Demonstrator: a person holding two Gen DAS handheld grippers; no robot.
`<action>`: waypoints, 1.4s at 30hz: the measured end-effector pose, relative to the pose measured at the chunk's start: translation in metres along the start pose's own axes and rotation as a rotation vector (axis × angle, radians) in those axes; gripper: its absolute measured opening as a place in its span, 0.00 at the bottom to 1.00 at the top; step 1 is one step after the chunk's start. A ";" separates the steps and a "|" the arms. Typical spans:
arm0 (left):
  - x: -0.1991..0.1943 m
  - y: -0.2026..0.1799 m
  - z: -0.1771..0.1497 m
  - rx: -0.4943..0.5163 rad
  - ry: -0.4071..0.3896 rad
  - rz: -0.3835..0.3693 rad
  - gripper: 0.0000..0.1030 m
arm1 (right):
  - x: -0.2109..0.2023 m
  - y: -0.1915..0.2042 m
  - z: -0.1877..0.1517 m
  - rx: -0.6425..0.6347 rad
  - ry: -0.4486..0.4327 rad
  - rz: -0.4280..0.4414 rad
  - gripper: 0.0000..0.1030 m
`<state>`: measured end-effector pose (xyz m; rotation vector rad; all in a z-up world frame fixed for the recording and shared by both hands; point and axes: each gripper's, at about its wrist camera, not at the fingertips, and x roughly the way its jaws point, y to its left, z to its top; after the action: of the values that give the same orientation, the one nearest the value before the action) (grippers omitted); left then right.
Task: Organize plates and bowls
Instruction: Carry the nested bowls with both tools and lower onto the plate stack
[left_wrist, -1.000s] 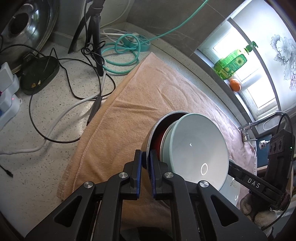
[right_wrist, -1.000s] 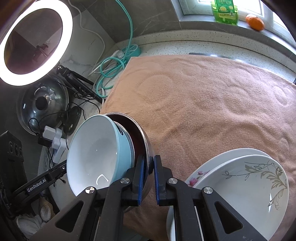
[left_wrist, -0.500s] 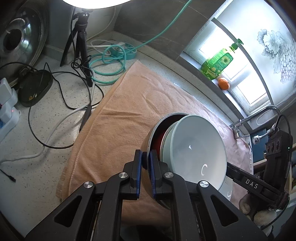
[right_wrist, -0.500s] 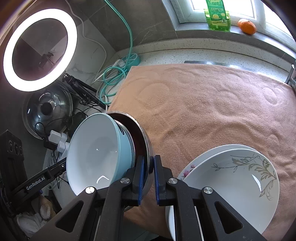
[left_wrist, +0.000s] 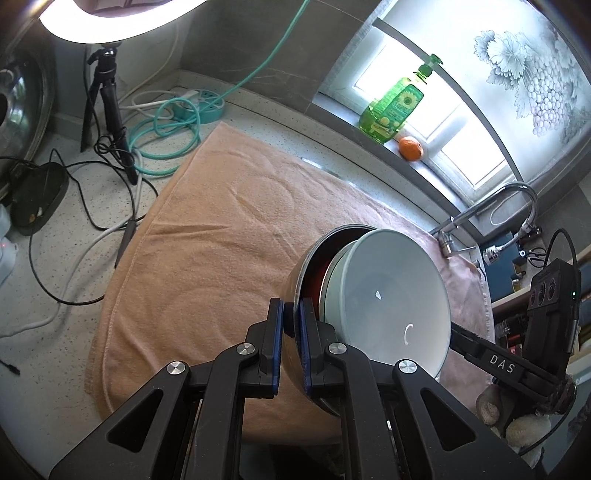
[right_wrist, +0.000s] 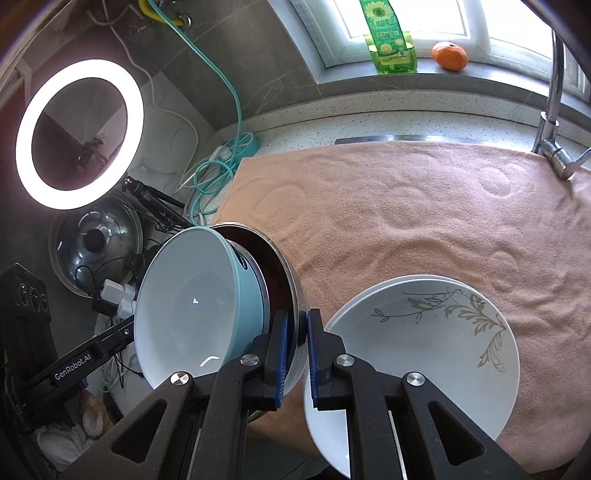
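Gripping opposite rims, both grippers' fingers (left_wrist: 291, 325) (right_wrist: 296, 332) stay clamped on the nested bowls (left_wrist: 388, 299), now lifted higher above the towel (left_wrist: 221, 236)

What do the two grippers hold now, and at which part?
Both the left gripper and right gripper clamp the rim of the metal bowl, on opposite sides. The blue bowl sits nested inside it.

The stacked plates (right_wrist: 424, 354) run off the bottom edge of the right wrist view, the lower plate showing only as a thin rim. The steel bowl's (left_wrist: 308, 266) dark red inside is mostly hidden by the blue bowl (left_wrist: 388, 295) nested in it. The ring light (left_wrist: 110, 18) is cut off at the top of the left wrist view.
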<state>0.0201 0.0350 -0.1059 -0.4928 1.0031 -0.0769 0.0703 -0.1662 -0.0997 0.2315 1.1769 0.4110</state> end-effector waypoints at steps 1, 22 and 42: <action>0.001 -0.004 0.000 0.010 0.003 -0.004 0.07 | -0.003 -0.004 -0.001 0.008 -0.004 -0.004 0.09; 0.046 -0.081 -0.017 0.170 0.125 -0.090 0.07 | -0.056 -0.085 -0.025 0.172 -0.070 -0.105 0.09; 0.067 -0.093 -0.026 0.204 0.193 -0.084 0.07 | -0.048 -0.113 -0.043 0.229 -0.032 -0.134 0.09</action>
<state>0.0499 -0.0759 -0.1298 -0.3451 1.1495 -0.3041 0.0363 -0.2906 -0.1190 0.3535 1.2002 0.1540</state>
